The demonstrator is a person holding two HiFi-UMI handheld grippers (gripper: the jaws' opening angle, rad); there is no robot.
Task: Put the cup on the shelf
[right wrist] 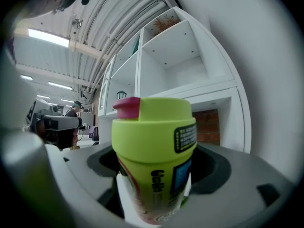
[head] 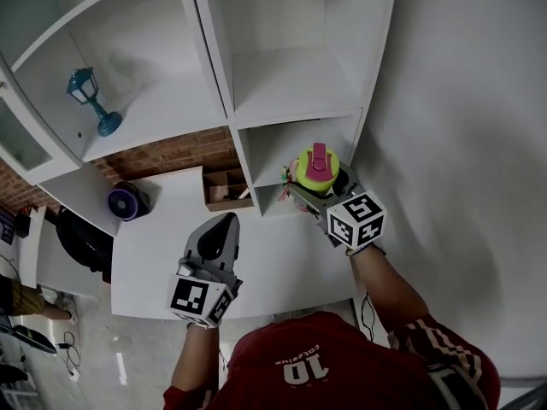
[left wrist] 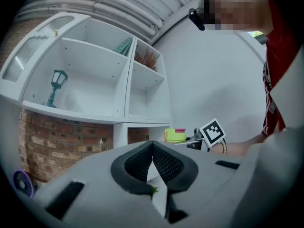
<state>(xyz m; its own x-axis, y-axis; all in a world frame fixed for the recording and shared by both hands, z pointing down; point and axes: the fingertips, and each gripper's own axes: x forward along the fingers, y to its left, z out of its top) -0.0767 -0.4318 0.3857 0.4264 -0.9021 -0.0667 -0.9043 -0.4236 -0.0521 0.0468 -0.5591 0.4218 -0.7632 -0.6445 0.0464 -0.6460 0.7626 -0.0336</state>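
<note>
Cup [head: 317, 167], lime with a pink lid tab, stands upright, clamped in the right gripper [head: 314, 188] close in front of the shelf [head: 295, 116] and not yet on a board. Going in, its lid could clip a board edge and twist in the jaws (the grip looks low on the body), or it could topple on release. The left gripper [head: 224, 225] is closed on nothing, above the table [head: 154, 254].
</note>
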